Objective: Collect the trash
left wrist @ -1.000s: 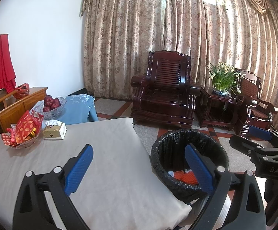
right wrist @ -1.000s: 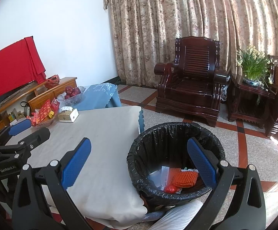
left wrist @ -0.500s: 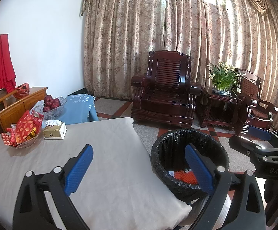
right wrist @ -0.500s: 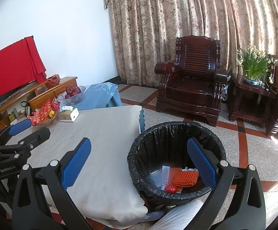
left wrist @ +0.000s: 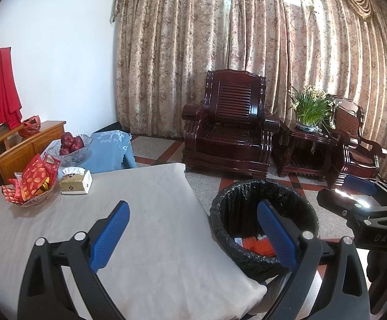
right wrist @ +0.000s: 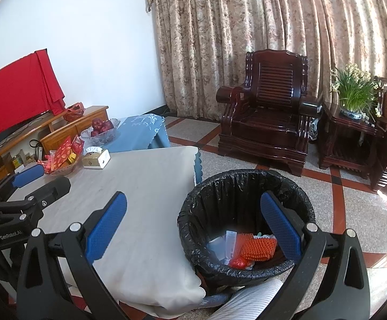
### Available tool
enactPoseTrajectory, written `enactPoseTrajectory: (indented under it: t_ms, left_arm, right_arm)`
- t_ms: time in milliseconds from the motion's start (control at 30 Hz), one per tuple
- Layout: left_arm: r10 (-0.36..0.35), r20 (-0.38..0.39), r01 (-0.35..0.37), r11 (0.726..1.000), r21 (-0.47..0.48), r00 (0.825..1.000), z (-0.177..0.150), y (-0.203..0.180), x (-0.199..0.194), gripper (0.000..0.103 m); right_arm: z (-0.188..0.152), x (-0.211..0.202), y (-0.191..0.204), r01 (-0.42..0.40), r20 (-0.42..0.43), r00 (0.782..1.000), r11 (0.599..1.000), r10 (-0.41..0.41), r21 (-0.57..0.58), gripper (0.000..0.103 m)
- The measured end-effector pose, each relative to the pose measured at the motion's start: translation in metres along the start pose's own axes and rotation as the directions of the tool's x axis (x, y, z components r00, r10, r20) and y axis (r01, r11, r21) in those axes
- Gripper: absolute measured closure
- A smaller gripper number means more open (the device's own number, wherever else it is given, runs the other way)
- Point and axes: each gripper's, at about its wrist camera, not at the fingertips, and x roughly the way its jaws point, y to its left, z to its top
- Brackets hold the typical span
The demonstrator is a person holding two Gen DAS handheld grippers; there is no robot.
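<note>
A bin with a black liner [left wrist: 262, 192] [right wrist: 246, 184] stands on the floor at the table's right corner. Inside lie an orange mesh piece [right wrist: 256, 248], a red scrap [right wrist: 237, 262] and clear wrappers [right wrist: 220, 245]; the left wrist view shows only the orange mesh piece [left wrist: 257, 245]. My left gripper [left wrist: 193, 236] hangs open above the table's corner, empty. My right gripper [right wrist: 193, 226] is open too, spanning the table edge and the bin, nothing held. Each gripper shows in the other's view: the right gripper [left wrist: 363, 197] and the left gripper [right wrist: 31, 181].
The grey-clothed table [left wrist: 140, 213] [right wrist: 145, 181] carries a tissue box [left wrist: 76, 181] [right wrist: 96, 157], a snack bowl [left wrist: 31, 186] [right wrist: 61, 157] and a bowl of apples [left wrist: 70, 144] [right wrist: 101, 129]. Dark wooden armchairs [left wrist: 228, 138] [right wrist: 268, 122] and a plant [left wrist: 312, 106] stand beyond. A striped sleeve [right wrist: 246, 301] is below.
</note>
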Motion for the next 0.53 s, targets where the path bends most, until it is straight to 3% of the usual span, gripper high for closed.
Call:
enactPoseTrajectory:
  t_ms: [533]
  left_arm:
    - [0.001, -0.011, -0.001, 1.000, 0.002, 1.000, -0.0045, 0.0017, 0.0041, 0.008]
  right_arm:
    - [0.0021, 0.0019, -0.0037, -0.001, -0.006, 1.000, 1.000, 0.001, 0.002, 0.005]
